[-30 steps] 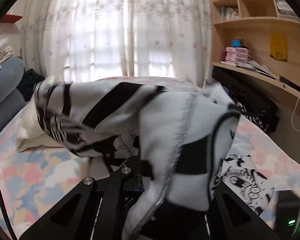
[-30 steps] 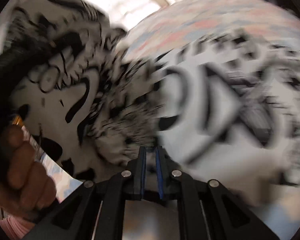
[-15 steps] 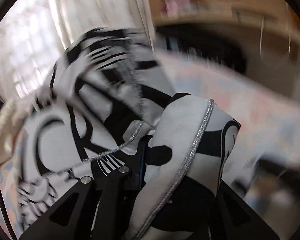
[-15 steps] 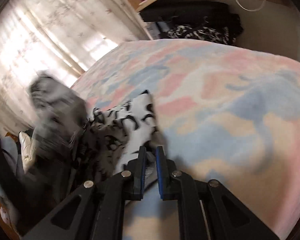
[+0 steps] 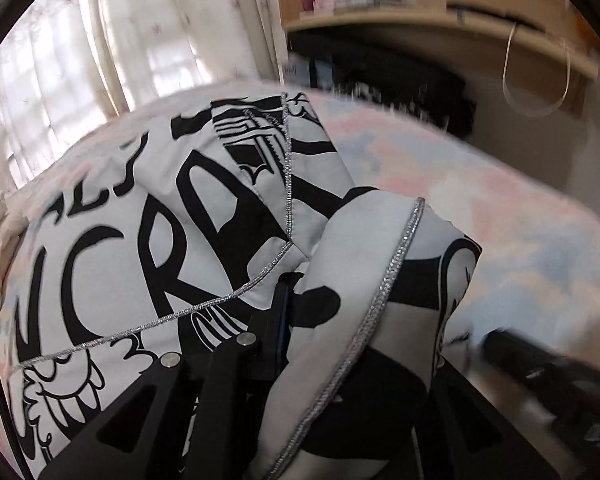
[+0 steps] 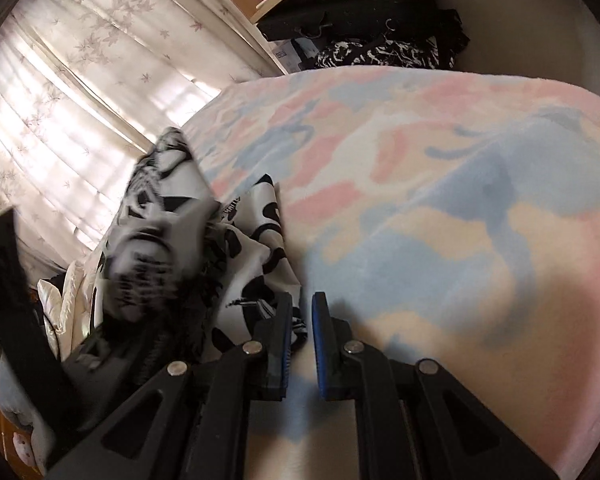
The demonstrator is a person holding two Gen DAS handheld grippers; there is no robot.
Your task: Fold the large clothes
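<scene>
Currently, garment: I am laying the large white garment with bold black lettering and silver-trimmed seams [image 5: 172, 240] on the bed's fleecy pastel blanket in pink, blue and cream [image 6: 440, 208]; most of it is lying spread toward the curtained window [image 5: 132, 40].
Left hand-held gripper [image 5: 296, 300]: I am keeping it clamped on a bunched fold of the garment, which is draping over the right finger and hiding it.
Right hand-held gripper [image 6: 301, 312]: its blue-padded jaws are nearly together, pinching a thin edge of the same cloth just above the blanket.
Risk, slip: the right pinch is looking shallow; I judge that a sideways tug could be pulling the hem free.
Risk, bunching: the thick wad in the left grip could be dragging the flat part into wrinkles if I am releasing late.
Risk, snag: the silver trim may be catching on a finger.
Edges: the blanket's far edge is dropping off toward dark clothes piled under the wooden shelf [image 6: 364, 12].
Open room: bare blanket is lying wide to the right of the right hand-held gripper; pillows [image 6: 68, 296] are crowding the left.
</scene>
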